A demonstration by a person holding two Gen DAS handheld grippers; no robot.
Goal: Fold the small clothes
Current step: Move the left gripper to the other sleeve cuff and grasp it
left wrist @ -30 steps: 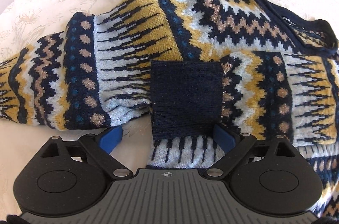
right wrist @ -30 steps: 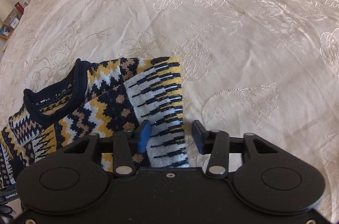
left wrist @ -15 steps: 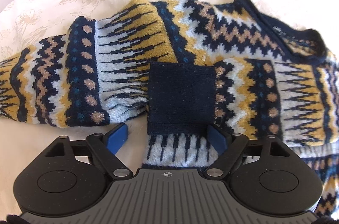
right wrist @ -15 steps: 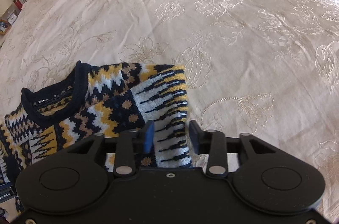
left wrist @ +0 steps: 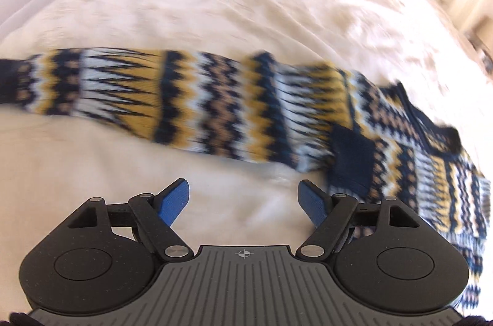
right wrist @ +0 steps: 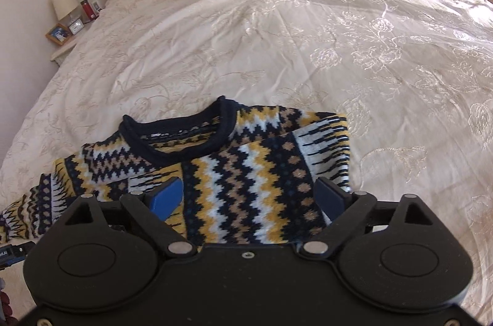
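Left wrist view: left gripper [left wrist: 243,199] fingers are gaping, empty; right gripper [right wrist: 249,196] likewise. Unfolded sleeve [left wrist: 138,93] is risking dragging the sweater [right wrist: 246,171] crooked.

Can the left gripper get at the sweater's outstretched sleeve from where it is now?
Probably yes. The left gripper is open and empty over bare bedspread, and the outstretched sleeve lies flat just ahead with nothing between them. The view is motion-blurred, so exact clearance is unclear.

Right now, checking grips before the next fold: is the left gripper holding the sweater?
No, the left gripper is open over bare bedspread, beside the sweater.
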